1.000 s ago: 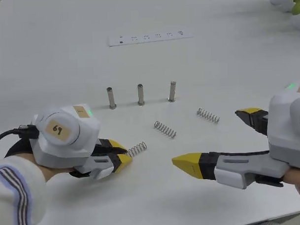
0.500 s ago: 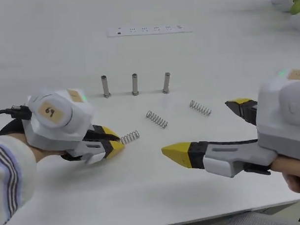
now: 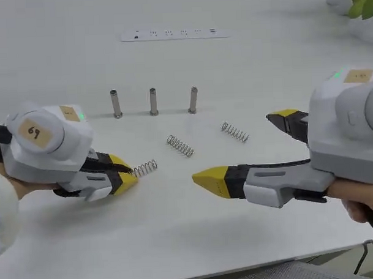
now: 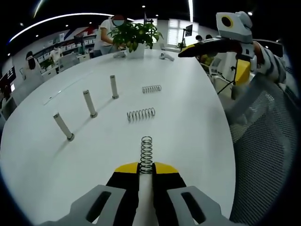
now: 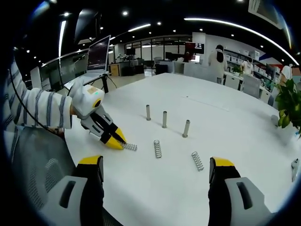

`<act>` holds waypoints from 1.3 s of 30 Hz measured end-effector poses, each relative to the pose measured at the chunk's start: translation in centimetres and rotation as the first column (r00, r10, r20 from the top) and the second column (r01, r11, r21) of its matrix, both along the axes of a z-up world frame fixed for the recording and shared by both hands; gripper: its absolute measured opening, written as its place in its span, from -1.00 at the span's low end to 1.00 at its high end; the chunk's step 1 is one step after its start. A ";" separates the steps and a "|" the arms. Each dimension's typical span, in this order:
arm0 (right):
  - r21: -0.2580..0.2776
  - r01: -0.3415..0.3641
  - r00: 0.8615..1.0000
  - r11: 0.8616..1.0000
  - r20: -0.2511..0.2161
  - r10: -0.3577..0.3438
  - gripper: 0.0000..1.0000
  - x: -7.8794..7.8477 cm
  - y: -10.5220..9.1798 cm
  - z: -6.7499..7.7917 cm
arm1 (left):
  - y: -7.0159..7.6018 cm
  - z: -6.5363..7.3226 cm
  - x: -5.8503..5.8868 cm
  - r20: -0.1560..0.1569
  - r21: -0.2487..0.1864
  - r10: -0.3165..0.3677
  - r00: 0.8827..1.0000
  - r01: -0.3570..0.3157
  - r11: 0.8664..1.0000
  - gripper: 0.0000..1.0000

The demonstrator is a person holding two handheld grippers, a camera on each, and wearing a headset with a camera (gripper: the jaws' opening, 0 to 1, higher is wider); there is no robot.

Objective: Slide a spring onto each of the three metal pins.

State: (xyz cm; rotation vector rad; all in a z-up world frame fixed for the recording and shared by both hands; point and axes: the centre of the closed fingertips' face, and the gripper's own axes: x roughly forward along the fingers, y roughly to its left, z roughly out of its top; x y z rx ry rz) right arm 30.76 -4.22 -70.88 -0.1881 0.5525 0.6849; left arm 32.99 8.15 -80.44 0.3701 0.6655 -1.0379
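Three upright metal pins [image 3: 153, 101] stand in a row on the white table, also visible as pins [image 4: 89, 103] and pins [image 5: 164, 119]. My left gripper [image 3: 127, 174] is shut on the near end of a spring [image 3: 145, 168], which sticks out forward from the yellow tips as spring [image 4: 146, 151]. A second spring [image 3: 180, 146] lies in front of the middle pin and a third spring [image 3: 234, 131] lies further right. My right gripper [image 3: 248, 149] hovers wide open, with nothing between its fingers, to the right of the loose springs.
A white power strip [image 3: 174, 34] lies at the back of the table. A potted plant [image 3: 361, 2] stands at the far right corner. Office chairs and people are seen beyond the table edge in both gripper views.
The whole picture shifted as the head moved. My left gripper keeps its hold on the spring, and the right gripper stays wide open; both drifted slightly left in view.
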 end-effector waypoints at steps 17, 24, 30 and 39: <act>0.133 -0.155 0.985 0.979 -0.055 0.163 0.54 -0.3 3.5 -0.5 | 0.0 2.8 -1.7 0.003 0.023 -0.102 0.995 0.101 0.995 -0.95; 0.093 -0.273 0.959 0.957 -0.055 0.279 0.34 -1.1 5.1 -1.5 | 0.9 2.8 -2.5 -0.010 0.048 -0.128 0.992 0.128 0.991 -0.95; 0.069 -0.351 0.936 0.934 -0.018 0.353 0.14 -1.2 6.2 -1.2 | 1.5 2.4 -3.0 -0.009 0.055 -0.150 0.989 0.151 0.987 -0.95; 0.035 -0.476 0.876 0.879 -0.072 0.477 0.07 -2.1 7.4 -2.5 | 1.8 3.0 -3.2 0.009 0.026 -0.156 0.988 0.156 0.987 -0.96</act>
